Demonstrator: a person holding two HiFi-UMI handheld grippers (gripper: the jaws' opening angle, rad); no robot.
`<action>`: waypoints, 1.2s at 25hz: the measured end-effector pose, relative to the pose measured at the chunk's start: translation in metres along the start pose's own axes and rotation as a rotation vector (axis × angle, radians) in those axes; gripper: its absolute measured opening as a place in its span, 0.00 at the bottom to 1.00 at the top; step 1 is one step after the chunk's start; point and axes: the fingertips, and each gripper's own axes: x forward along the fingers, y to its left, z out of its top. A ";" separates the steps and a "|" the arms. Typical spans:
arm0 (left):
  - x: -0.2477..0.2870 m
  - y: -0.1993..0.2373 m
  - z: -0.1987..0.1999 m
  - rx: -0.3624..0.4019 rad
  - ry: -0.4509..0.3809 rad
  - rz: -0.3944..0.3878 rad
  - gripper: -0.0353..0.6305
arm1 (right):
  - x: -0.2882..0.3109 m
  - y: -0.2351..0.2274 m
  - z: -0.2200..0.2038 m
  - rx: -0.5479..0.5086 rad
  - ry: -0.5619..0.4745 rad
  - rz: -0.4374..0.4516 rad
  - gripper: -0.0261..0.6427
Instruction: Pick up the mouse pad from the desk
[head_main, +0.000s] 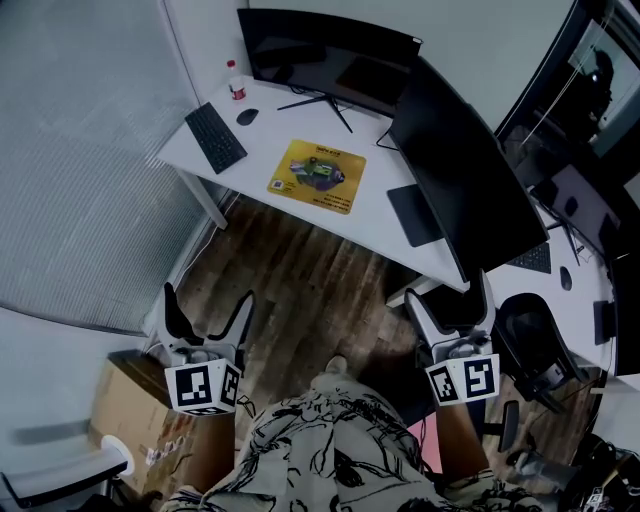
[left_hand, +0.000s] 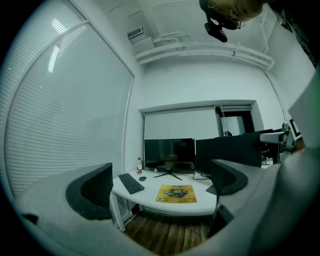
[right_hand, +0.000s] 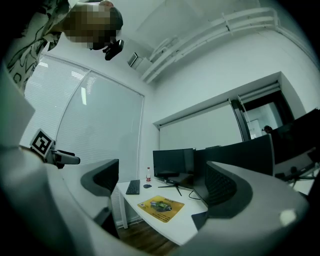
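Two handheld grippers, left gripper (head_main: 208, 300) and right gripper (head_main: 448, 295), are hanging low with jaws spread, holding nothing. Well ahead, the yellow rectangular printed mouse pad (head_main: 317, 176) is lying flat on the white desk (head_main: 375, 205), near the black keyboard (head_main: 215, 137). Likely trouble: jaws skidding over its thin edge, shoving it away.

mouse pad (head_main: 316, 176) yellow, green print | desk (head_main: 258, 160) white | keyboard (head_main: 215, 137) black | floor (head_main: 290, 290) brown wood

Two claws (head_main: 208, 300) (head_main: 448, 295), one mouse pad (head_main: 317, 175), one bottle (head_main: 236, 88).
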 end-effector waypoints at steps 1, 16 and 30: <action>0.005 -0.003 0.001 0.001 -0.002 0.006 0.96 | 0.004 -0.005 -0.001 0.004 0.001 0.007 0.84; 0.049 -0.017 -0.001 0.013 -0.004 0.060 0.96 | 0.060 -0.040 -0.030 0.029 0.031 0.068 0.85; 0.143 0.032 0.005 0.016 -0.045 -0.073 0.96 | 0.127 -0.040 -0.033 0.008 0.043 -0.102 0.85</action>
